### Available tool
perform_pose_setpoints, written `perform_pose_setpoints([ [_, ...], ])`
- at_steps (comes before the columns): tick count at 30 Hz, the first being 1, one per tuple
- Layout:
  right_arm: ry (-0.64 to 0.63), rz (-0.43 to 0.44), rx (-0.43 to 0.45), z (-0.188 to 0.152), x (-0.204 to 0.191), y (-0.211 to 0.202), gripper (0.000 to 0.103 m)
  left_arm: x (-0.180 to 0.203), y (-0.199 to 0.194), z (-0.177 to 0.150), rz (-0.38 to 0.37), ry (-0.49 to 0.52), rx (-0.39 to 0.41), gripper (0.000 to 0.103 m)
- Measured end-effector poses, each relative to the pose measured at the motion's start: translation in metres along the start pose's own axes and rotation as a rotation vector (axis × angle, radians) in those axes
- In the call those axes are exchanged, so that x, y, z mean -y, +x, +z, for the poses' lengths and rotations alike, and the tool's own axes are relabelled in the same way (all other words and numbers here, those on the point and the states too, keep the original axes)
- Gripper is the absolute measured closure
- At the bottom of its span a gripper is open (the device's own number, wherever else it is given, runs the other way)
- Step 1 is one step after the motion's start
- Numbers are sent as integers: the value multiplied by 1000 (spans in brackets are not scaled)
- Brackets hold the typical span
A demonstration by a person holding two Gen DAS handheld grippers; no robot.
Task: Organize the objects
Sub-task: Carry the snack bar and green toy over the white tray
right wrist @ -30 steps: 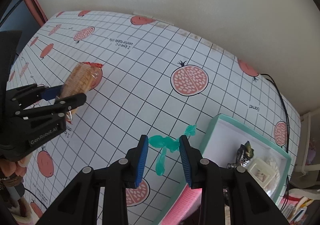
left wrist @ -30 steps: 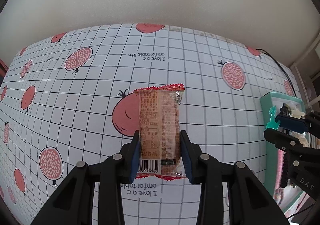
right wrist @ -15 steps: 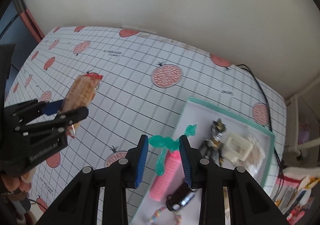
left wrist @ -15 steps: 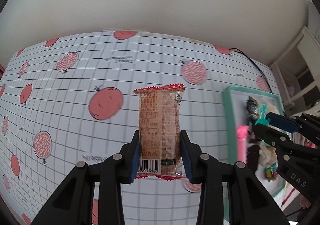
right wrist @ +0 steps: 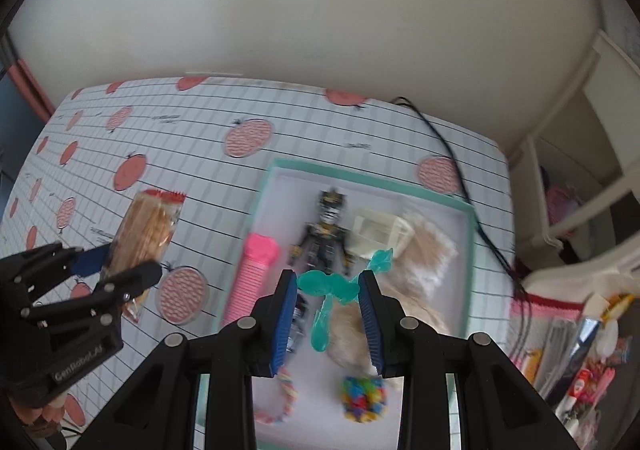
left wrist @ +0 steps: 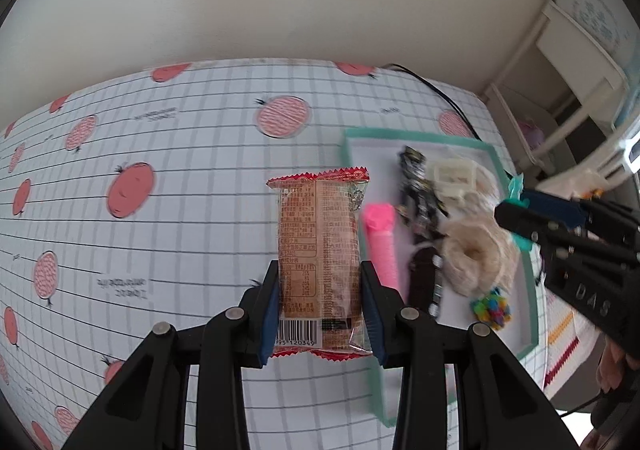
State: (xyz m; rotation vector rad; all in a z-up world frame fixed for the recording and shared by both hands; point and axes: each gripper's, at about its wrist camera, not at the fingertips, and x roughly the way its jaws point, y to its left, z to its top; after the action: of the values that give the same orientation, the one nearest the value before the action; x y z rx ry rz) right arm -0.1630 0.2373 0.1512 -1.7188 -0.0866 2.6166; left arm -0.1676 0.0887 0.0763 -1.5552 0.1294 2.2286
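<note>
Between the blue pads of the left gripper (left wrist: pixel 320 314), nearest the lens, a snack packet (left wrist: pixel 320 262) stands lengthwise, clamped by its lower half with the barcode end toward the wrist; gripping it low leaves the crimped far end free to lead into a container. Seen from the right wrist, that same packet (right wrist: pixel 144 234) hangs above the tablecloth (right wrist: pixel 160 146), just left of the tray, so it is carried and not resting on anything. Likewise closed, the right gripper (right wrist: pixel 328 310) pinches a small teal plastic figure (right wrist: pixel 328 290) across its middle, one limb dangling below the pads, and it hovers over the tray's contents, probably because this piece is to be dropped first. Beyond both tools lies the teal-rimmed tray (right wrist: pixel 466 250), where a pink comb (right wrist: pixel 252 274), a dark toy robot (right wrist: pixel 326 238), a cream plastic piece (right wrist: pixel 376 230), pale fluffy bundles (right wrist: pixel 428 250) and a multicoloured ball (right wrist: pixel 364 398) are gathered, which suggests it is the collecting place. Farther off a black cable (right wrist: pixel 448 146) trails across the cloth toward the wall
</note>
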Motion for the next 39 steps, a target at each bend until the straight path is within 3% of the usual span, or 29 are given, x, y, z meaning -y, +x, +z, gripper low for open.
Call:
perform_pose_setpoints([
  [16,115,-41,-15,-22,71,15,69,73,24,-22,-83,136,-58,65],
  [39,145,-13,-84,-33,84,64,69,86,36,-33,-126,150,-96,65],
])
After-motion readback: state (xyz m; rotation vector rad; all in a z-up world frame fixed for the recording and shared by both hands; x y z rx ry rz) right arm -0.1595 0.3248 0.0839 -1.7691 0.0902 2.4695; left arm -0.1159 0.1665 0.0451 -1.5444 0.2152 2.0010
